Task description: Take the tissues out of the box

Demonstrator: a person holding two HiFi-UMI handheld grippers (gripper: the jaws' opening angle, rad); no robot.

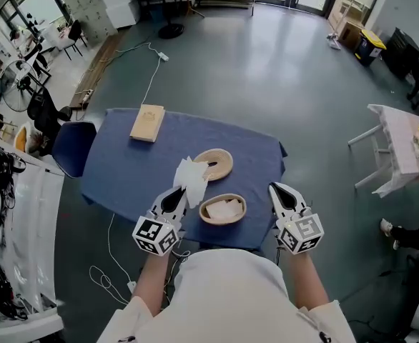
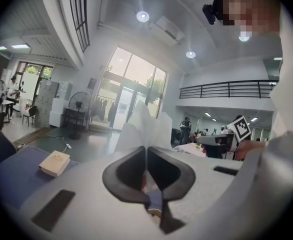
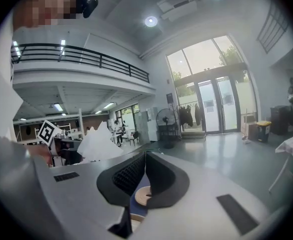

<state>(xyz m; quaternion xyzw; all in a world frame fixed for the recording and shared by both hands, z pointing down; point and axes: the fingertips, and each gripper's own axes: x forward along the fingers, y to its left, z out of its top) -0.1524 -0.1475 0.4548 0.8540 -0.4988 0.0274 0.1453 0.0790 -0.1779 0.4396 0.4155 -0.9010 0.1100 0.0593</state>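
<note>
A white tissue (image 1: 191, 176) stands up from my left gripper (image 1: 176, 194), which is shut on its lower end, left of the oval wooden box (image 1: 223, 210). More white tissue lies inside that box. In the left gripper view the tissue (image 2: 145, 128) fans upward from between the closed jaws of the left gripper (image 2: 146, 159). My right gripper (image 1: 281, 191) hovers to the right of the box, shut with nothing between its jaws. In the right gripper view the right gripper (image 3: 145, 160) points over the box's oval lid (image 3: 142, 196), and the tissue (image 3: 99, 142) shows at the left.
The oval lid (image 1: 214, 164) lies on the blue-covered table (image 1: 124, 170) behind the box. A flat wooden block (image 1: 147, 123) sits at the table's far left. A blue chair (image 1: 73, 147) stands by the left edge, and cables trail on the floor.
</note>
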